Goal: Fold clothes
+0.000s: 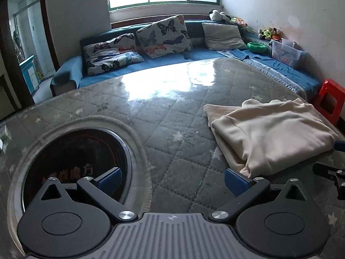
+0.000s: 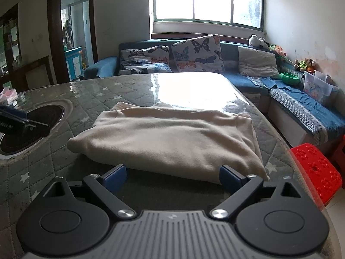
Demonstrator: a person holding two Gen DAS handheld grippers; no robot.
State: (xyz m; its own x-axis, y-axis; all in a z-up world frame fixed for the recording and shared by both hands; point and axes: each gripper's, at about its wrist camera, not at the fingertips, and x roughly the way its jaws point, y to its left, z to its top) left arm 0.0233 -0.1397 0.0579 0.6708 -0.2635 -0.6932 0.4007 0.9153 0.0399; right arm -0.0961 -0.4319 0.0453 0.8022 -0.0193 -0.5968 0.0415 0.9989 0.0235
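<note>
Blue pads spread wide on the left gripper (image 1: 172, 180), nothing between them, hovering low over the quilted table (image 1: 172, 112). Its right pad sits just beside the near-left corner of the folded cream garment (image 1: 269, 136), which lies right of centre. A round dark burner (image 1: 73, 164) is sunk into the table at near left, and the right gripper's edge pokes in at far right.

Over to the right wrist view: right gripper (image 2: 172, 178) also released, empty, jaws facing the garment's (image 2: 172, 138) near edge. Only here do we get the red stool's (image 2: 317, 168) perforated top, right of the table (image 2: 64, 151). Sofa (image 2: 291, 95) with butterfly cushions (image 2: 196, 54) beyond.
</note>
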